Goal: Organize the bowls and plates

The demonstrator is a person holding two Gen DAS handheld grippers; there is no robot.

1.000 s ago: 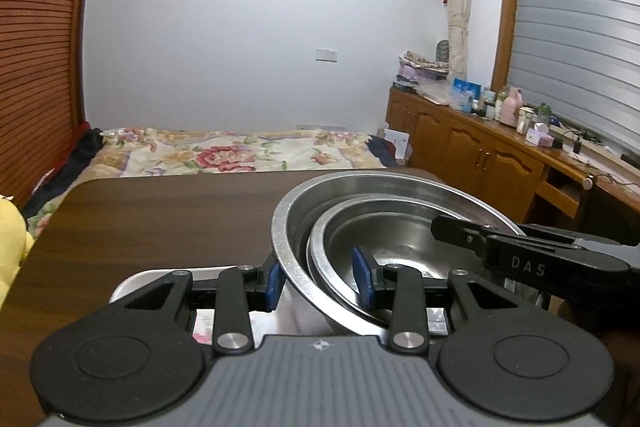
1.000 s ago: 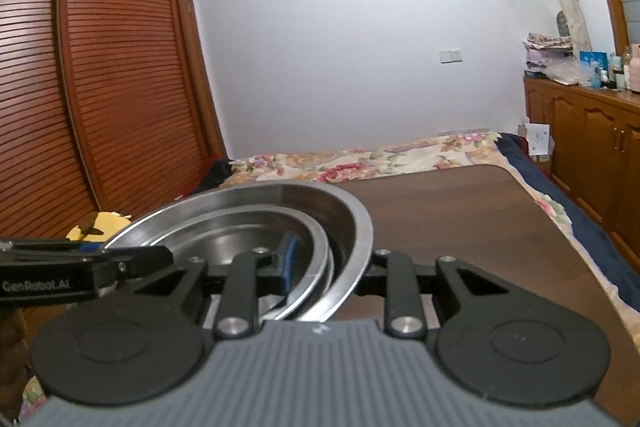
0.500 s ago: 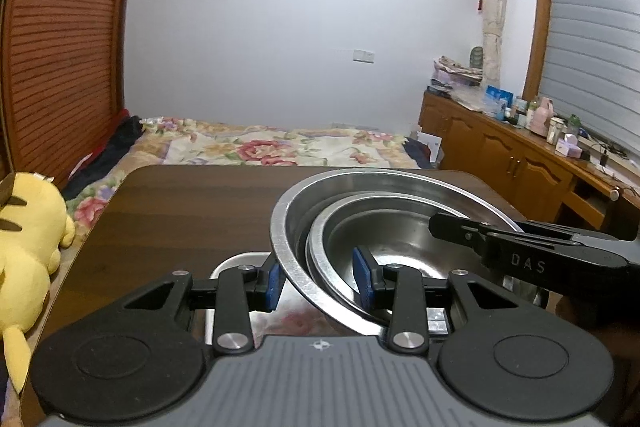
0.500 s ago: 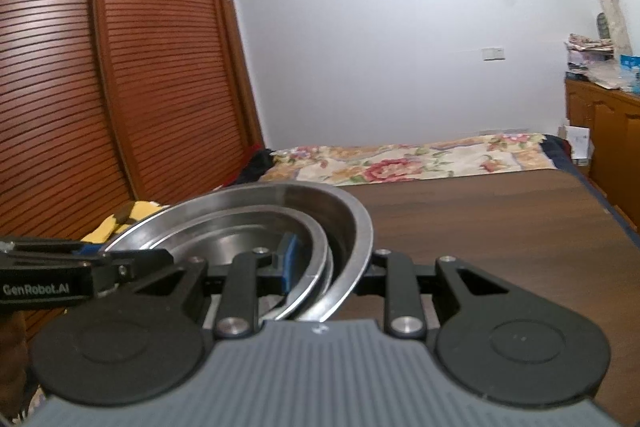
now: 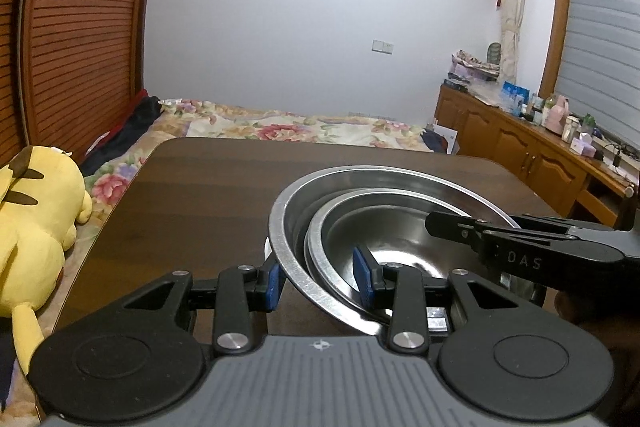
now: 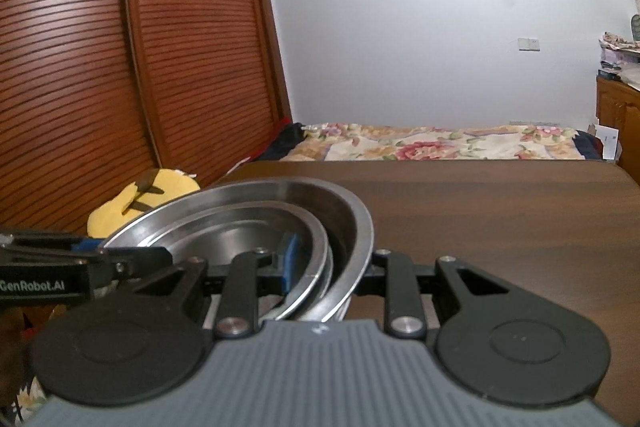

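Over the dark wooden surface (image 5: 208, 195), nested steel bowls are in transit, carried by both tongs at once. Large steel bowl (image 5: 288, 227) holds the small steel bowl (image 5: 384, 239) inside it, both tilted slightly.

Left tongs (image 5: 318, 281) pinch both stacked rims at the stack's 7 o'clock edge; right tongs (image 6: 326, 269) pinch the rims at the opposite edge, about 4 o'clock.

Step, judged: moving the stack to its resting spot. Next move calls for level lowering with both grips matched, then release together; uneven release could tip the stack.

Versus earlier frames: white tray under the bowls is gone from left view; yellow plush toy (image 5: 36, 219) now shows at 9 o'clock. Grips unchanged.
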